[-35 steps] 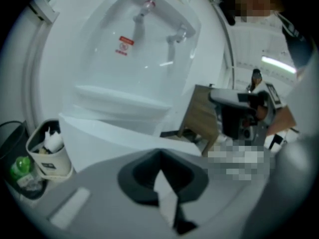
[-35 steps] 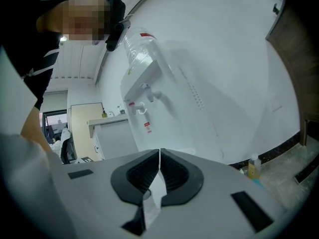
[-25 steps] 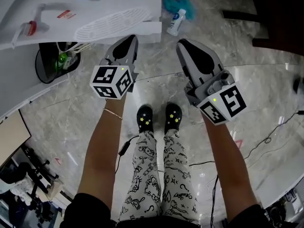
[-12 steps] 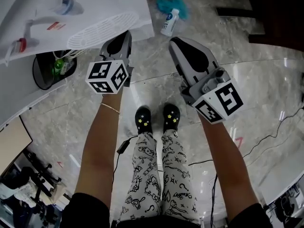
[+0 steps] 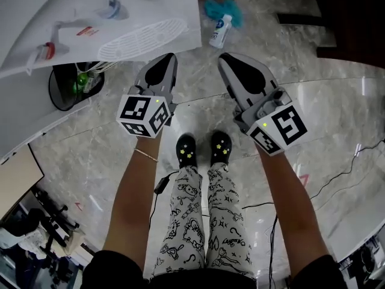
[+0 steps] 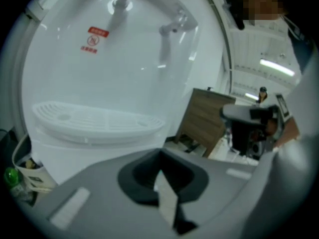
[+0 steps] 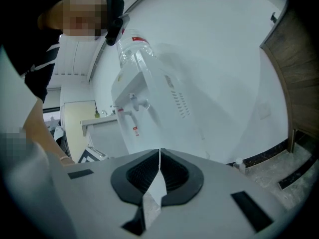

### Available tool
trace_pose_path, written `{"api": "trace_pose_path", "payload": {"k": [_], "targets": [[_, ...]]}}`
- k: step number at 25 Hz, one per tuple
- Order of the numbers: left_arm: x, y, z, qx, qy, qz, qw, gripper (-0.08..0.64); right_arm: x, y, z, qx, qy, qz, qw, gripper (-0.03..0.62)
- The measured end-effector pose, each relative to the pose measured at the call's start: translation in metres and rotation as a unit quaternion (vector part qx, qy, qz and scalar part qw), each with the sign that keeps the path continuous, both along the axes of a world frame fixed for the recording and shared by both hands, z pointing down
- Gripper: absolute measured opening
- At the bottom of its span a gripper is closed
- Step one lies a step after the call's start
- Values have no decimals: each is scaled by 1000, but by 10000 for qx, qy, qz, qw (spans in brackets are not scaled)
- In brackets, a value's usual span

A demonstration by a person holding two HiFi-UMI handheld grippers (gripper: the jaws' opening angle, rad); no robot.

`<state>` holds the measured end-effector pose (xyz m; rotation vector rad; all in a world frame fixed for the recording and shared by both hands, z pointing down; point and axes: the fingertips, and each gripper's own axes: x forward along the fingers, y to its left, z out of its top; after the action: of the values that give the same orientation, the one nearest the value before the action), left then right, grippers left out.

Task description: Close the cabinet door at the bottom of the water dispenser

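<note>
The white water dispenser (image 5: 90, 17) fills the top left of the head view, seen from above with its taps and ribbed drip tray (image 5: 144, 32). Its bottom cabinet door is hidden under that overhang. My left gripper (image 5: 168, 58) is shut and empty, with its tip just below the drip tray's edge. My right gripper (image 5: 225, 58) is also shut and empty, beside it over the marble floor. In the left gripper view the shut left gripper (image 6: 160, 171) points at the drip tray (image 6: 94, 121) and the white front below it. The right gripper (image 7: 159, 158) faces the dispenser's side (image 7: 164, 98).
A black bin (image 5: 72, 86) holding a green bottle stands left of the dispenser. A white bottle (image 5: 221, 30) and a teal cloth (image 5: 224, 8) lie on the floor ahead. Cables (image 5: 337, 176) run at the right. My feet (image 5: 203, 149) stand between the arms. A wooden panel (image 6: 204, 121) stands right of the dispenser.
Both grippers stay shut. The left gripper's tip sits slightly farther from the drip tray than half a second ago. The head view has shifted a little.
</note>
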<state>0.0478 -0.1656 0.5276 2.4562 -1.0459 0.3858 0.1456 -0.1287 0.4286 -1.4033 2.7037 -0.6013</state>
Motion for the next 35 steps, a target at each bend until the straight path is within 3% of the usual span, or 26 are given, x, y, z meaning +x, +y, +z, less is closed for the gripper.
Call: {"api": "trace_pose_path", "payload": {"k": [3,9,14,21,26,31,35], "targets": [[-3,22,-20,97,-113,151,9998,-5,-14,11,10,-191,232,-183,9994,17],[-14,59,-67,343,-162,206,9991,-5,-42,41,3,-345,181,-392,9985,17],[-20,83,-88,349,27,80,9994,-5,-55,60,-5,-402,305,-534,9973,15],[-32,98,-90,334,99,8,9994,-5,-61,73,-3,-470,410,-541,9966,15],[-45,99,-92,220,311,-291,9989,-5,-68,78,-3,-527,382,-474,9967,15],[-41,109,-93,298,106,-26,9995,-5,-79,84,-6,-484,325,-563,9967,15],[-39,114,-94,286,156,1,9995,-5,-81,86,-4,-498,309,-525,9969,15]]}}
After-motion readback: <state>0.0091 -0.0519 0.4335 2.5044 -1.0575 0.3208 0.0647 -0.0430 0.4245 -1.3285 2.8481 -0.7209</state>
